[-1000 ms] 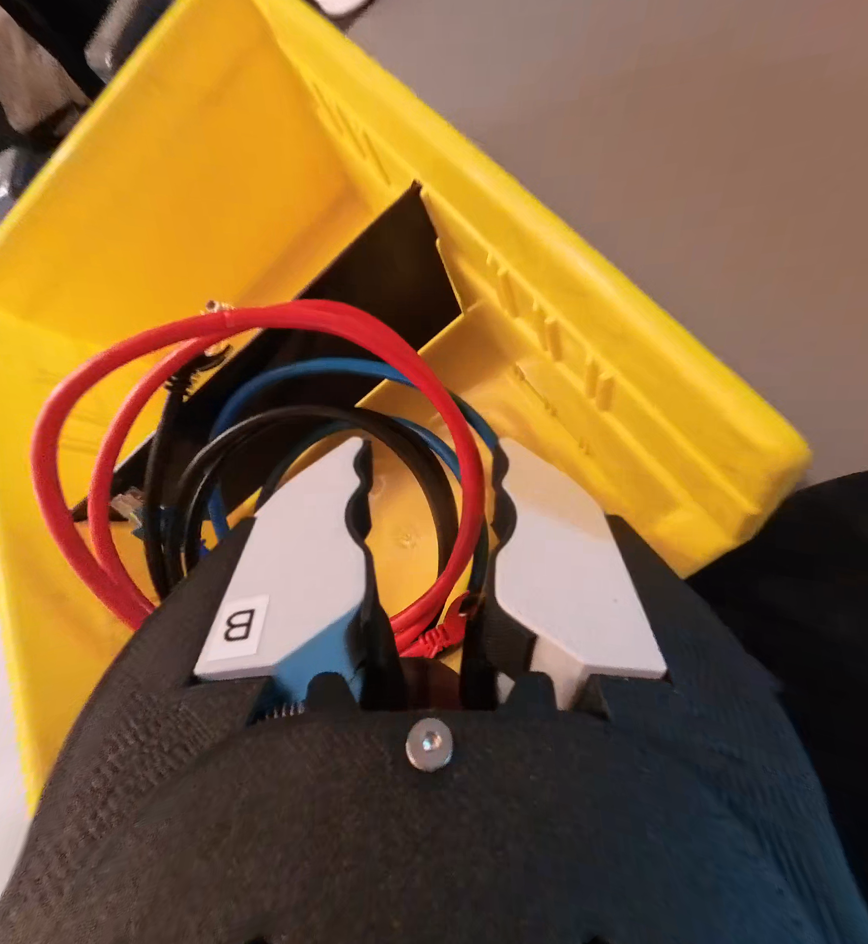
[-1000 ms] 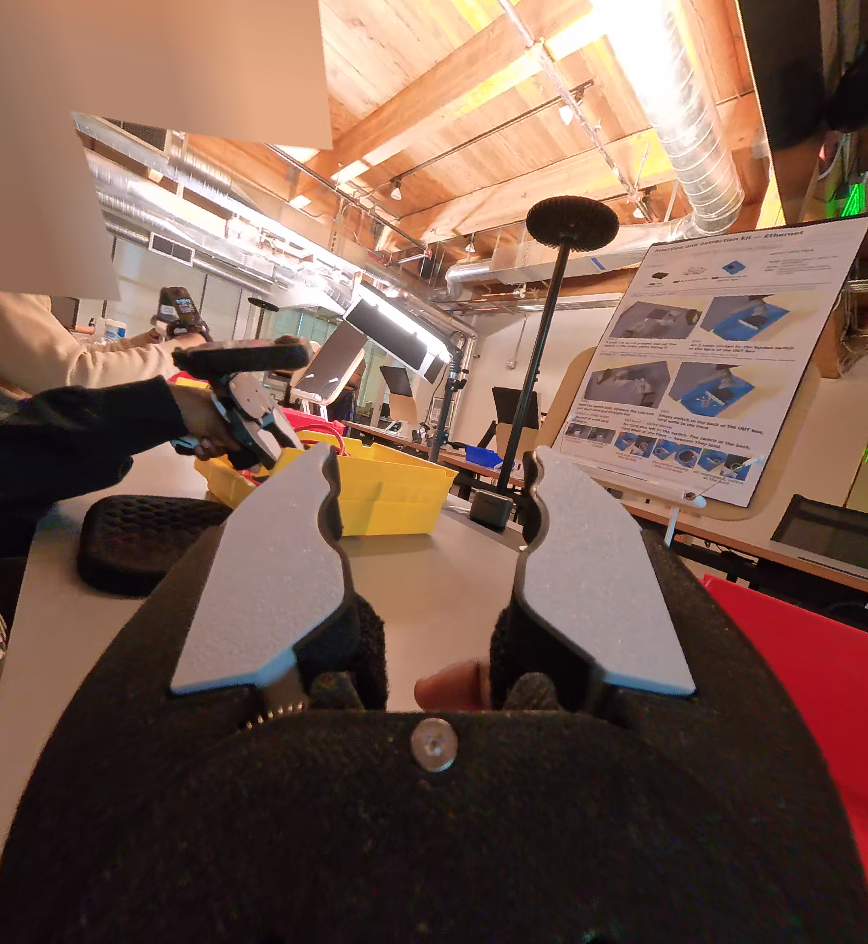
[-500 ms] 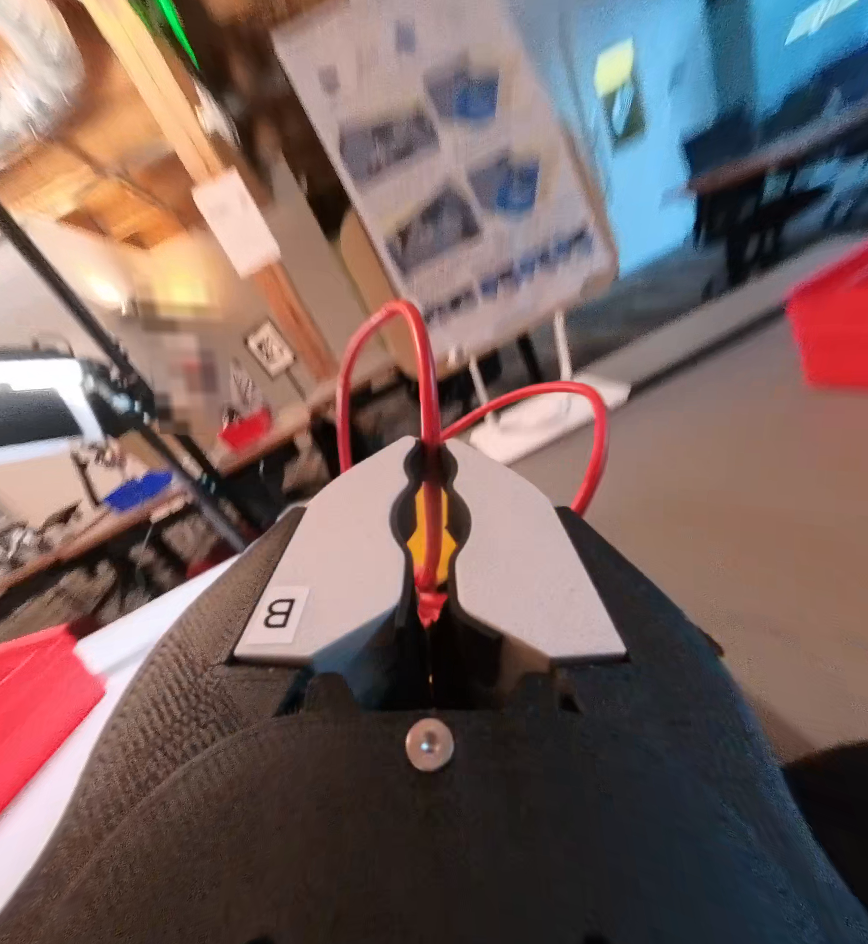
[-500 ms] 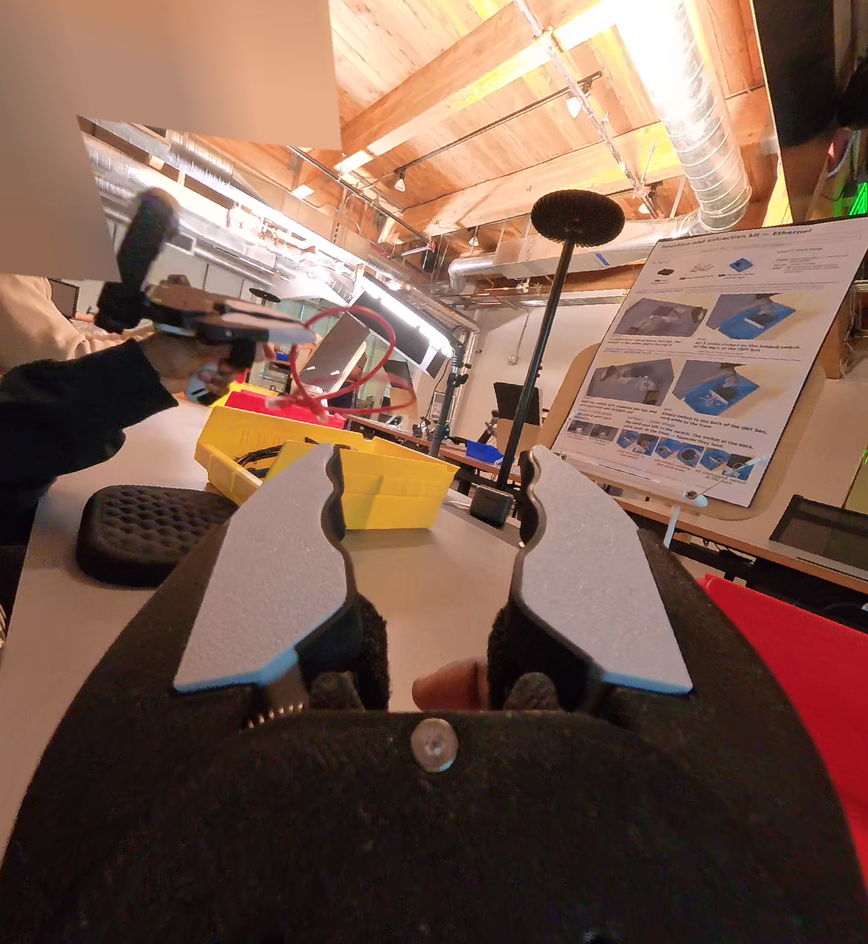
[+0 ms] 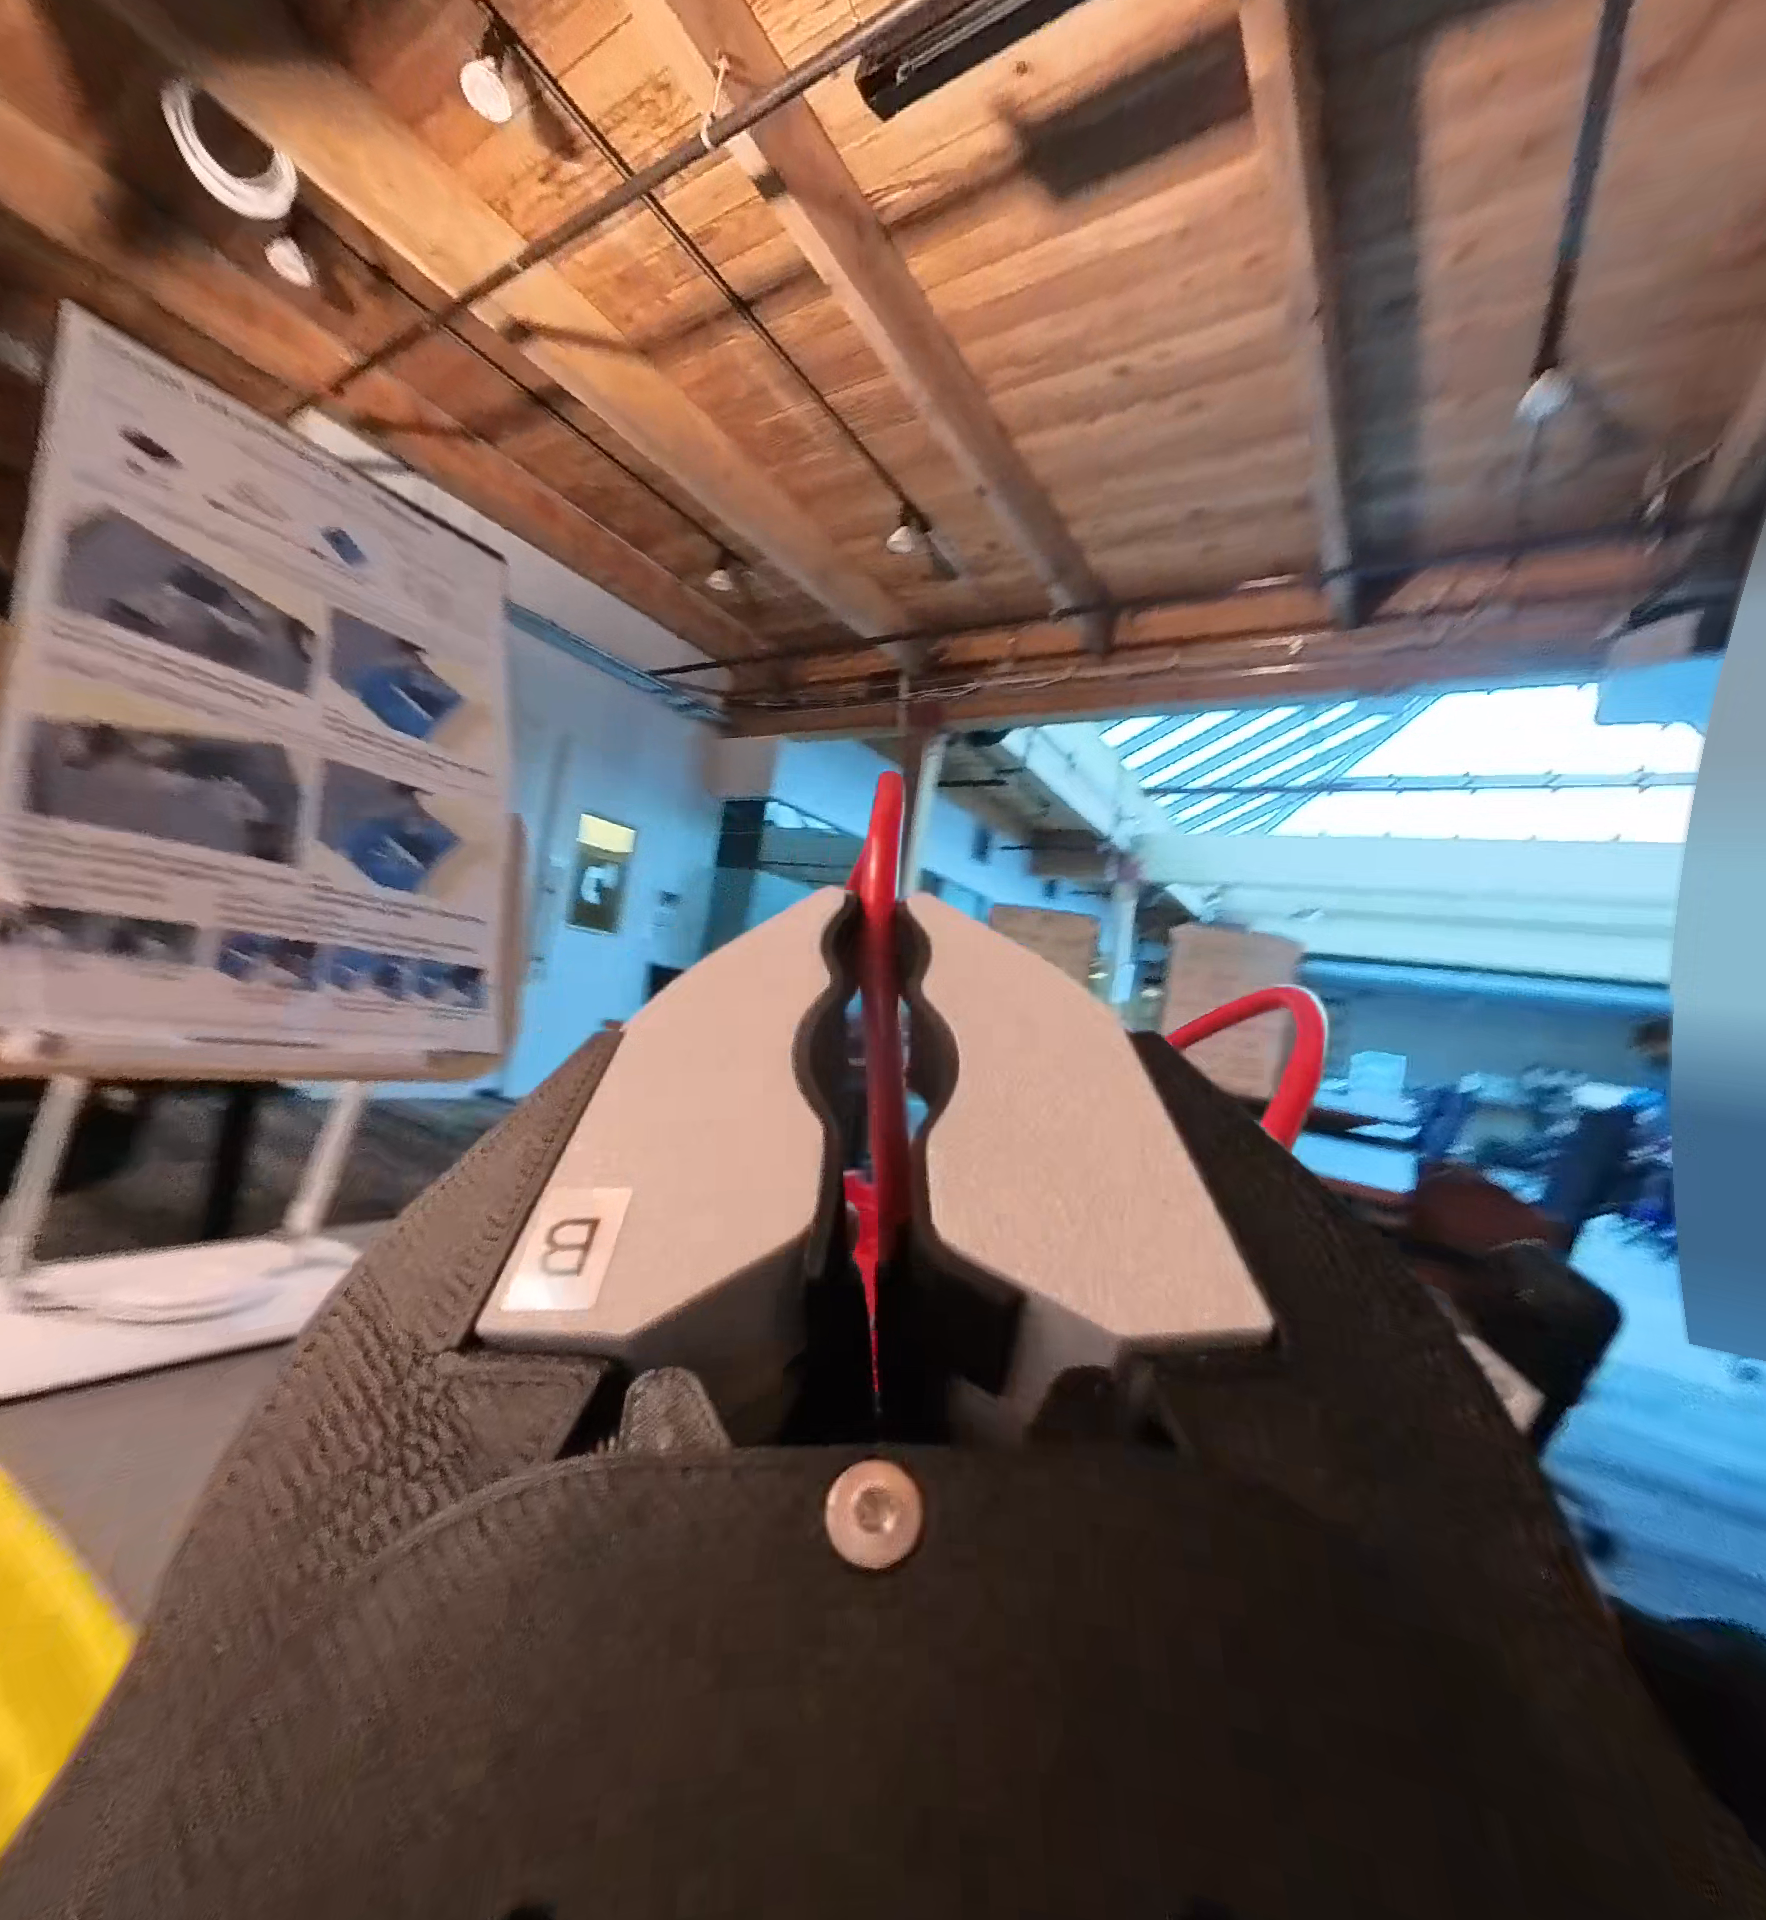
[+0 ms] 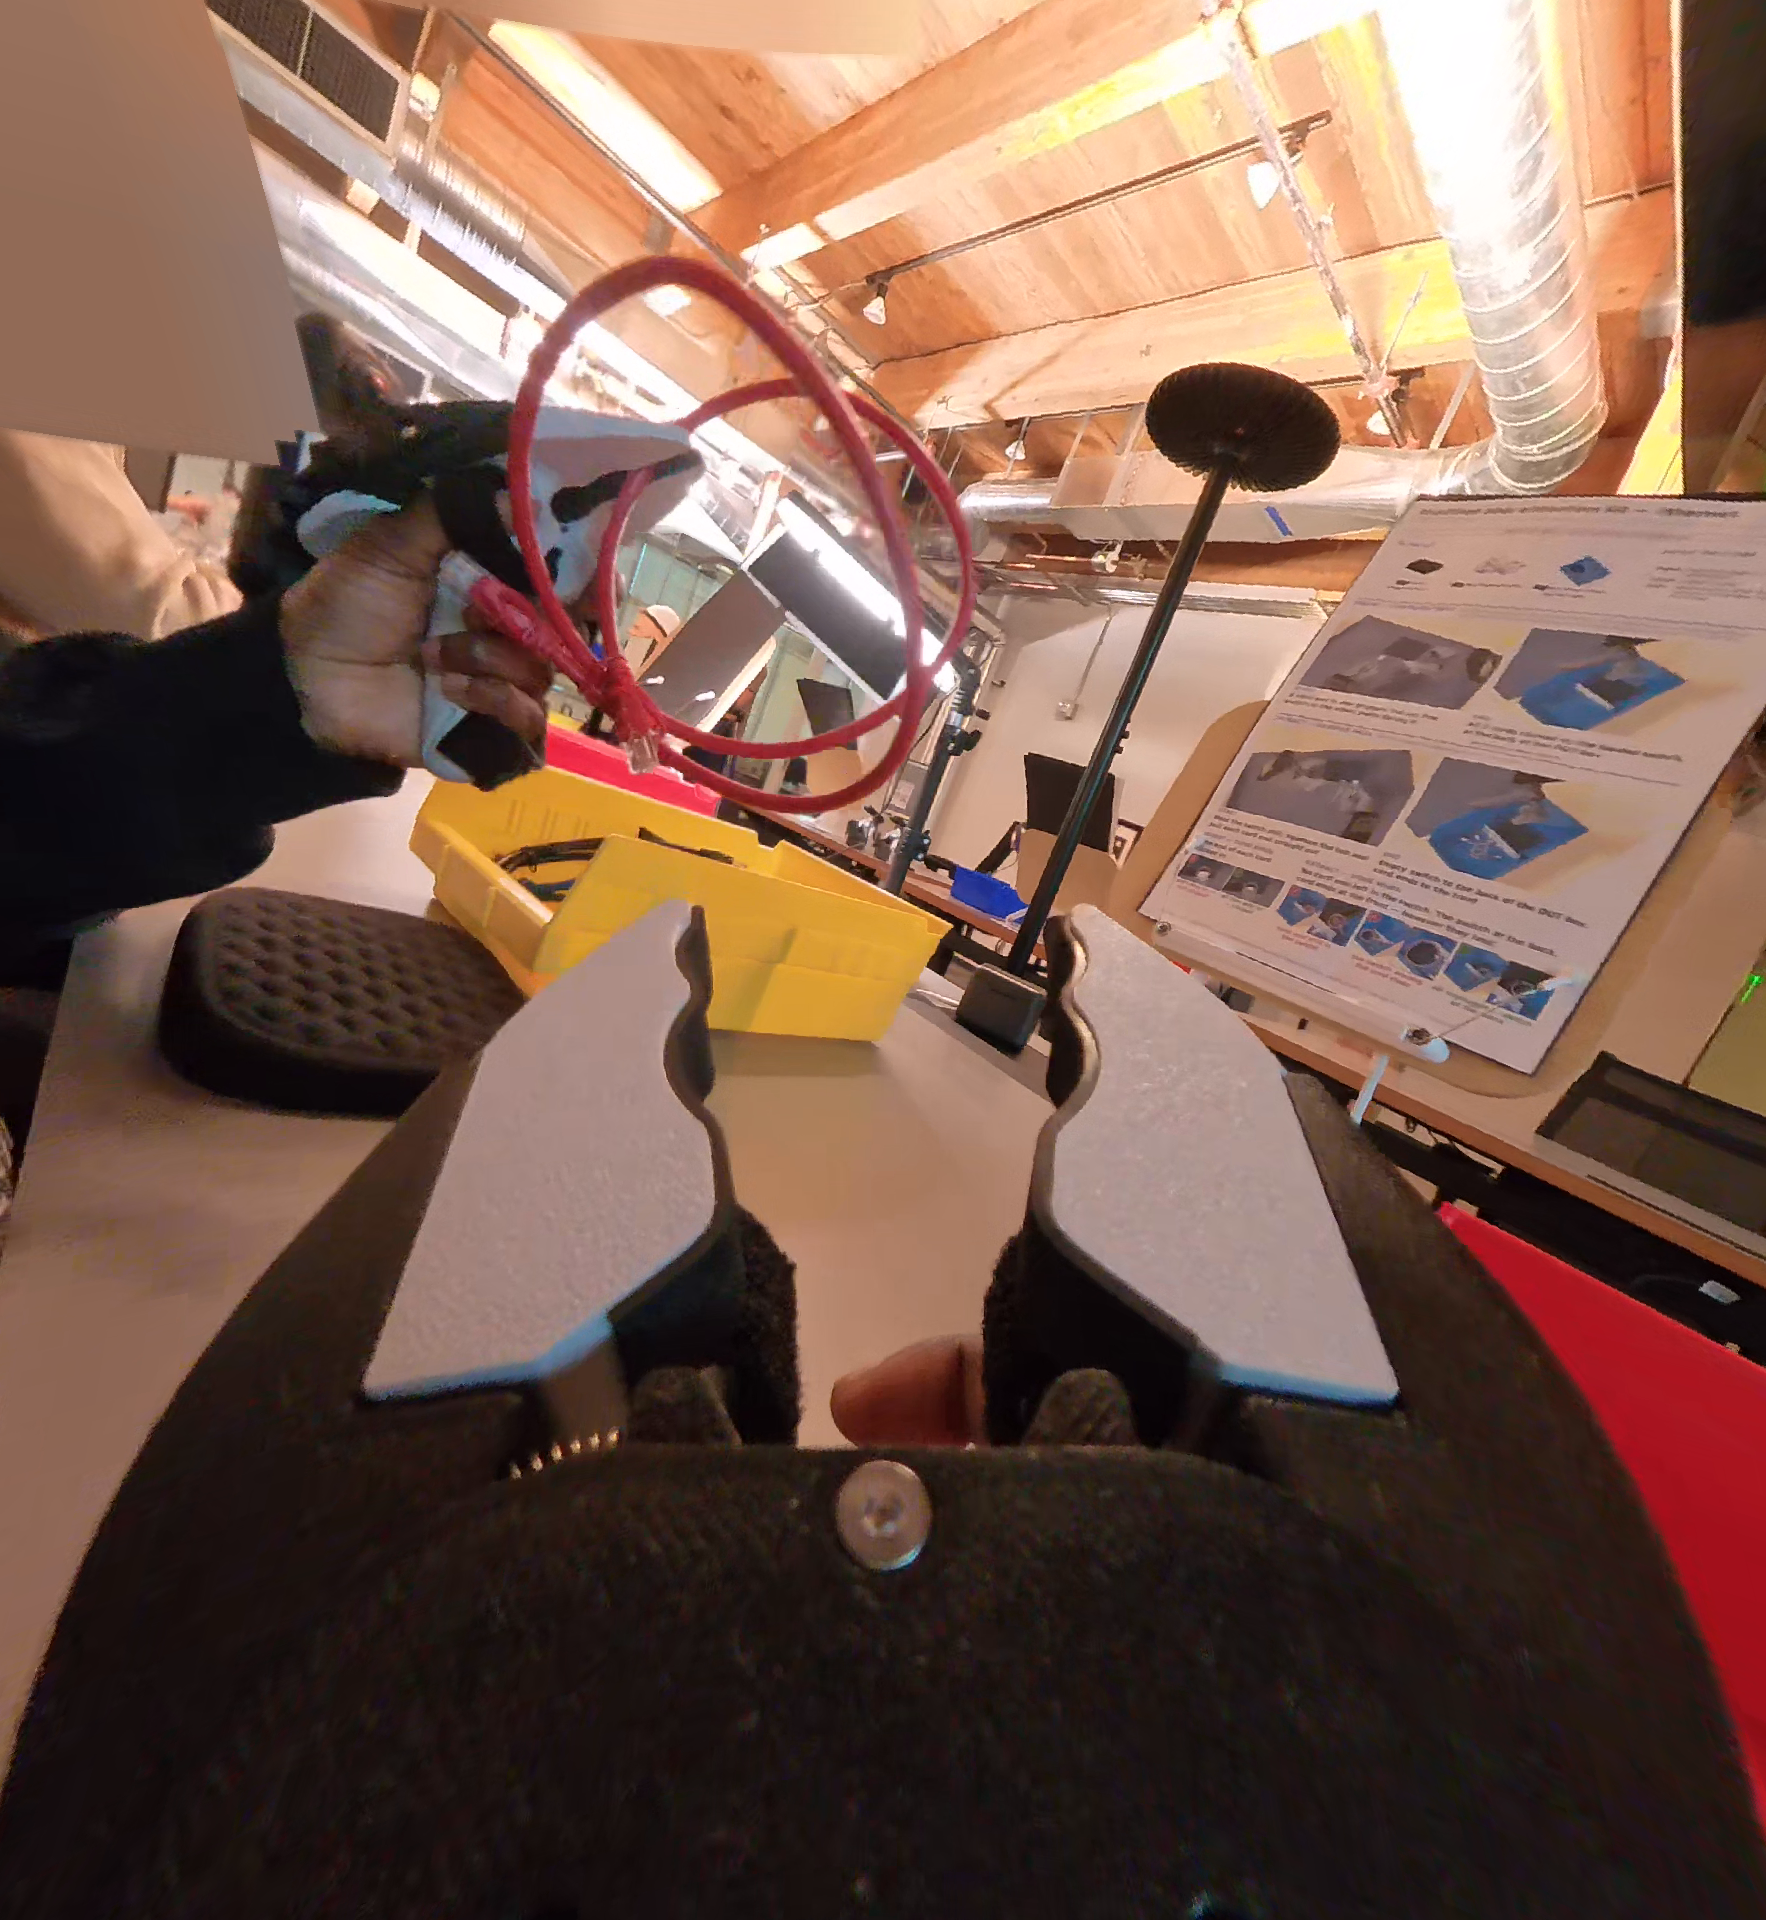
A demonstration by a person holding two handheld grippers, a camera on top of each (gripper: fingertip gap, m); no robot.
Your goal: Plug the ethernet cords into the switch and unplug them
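Observation:
My left gripper (image 5: 877, 914) is shut on a coiled red ethernet cord (image 5: 881, 997) and points up toward the ceiling. In the right wrist view the left gripper (image 6: 650, 462) holds the red cord (image 6: 744, 582) in the air above the yellow bin (image 6: 754, 914), its coil tied, with a plug (image 6: 645, 750) hanging down. Black and blue cords (image 6: 557, 868) lie in the bin. My right gripper (image 6: 874, 930) is open and empty, low over the grey table (image 6: 858, 1122). The switch is not in view.
A black perforated pad (image 6: 328, 987) lies left of the bin. A black stand with a round top (image 6: 1118, 717) rises behind the bin. An instruction board (image 6: 1481, 769) stands at the right. A red bin (image 6: 1689, 1434) sits at the near right. Left tips to right tips: about 25 cm.
My left gripper closed on the red cord in the yellow bin, lifted it out, and tilted up and to the right. My right gripper stayed open and almost still.

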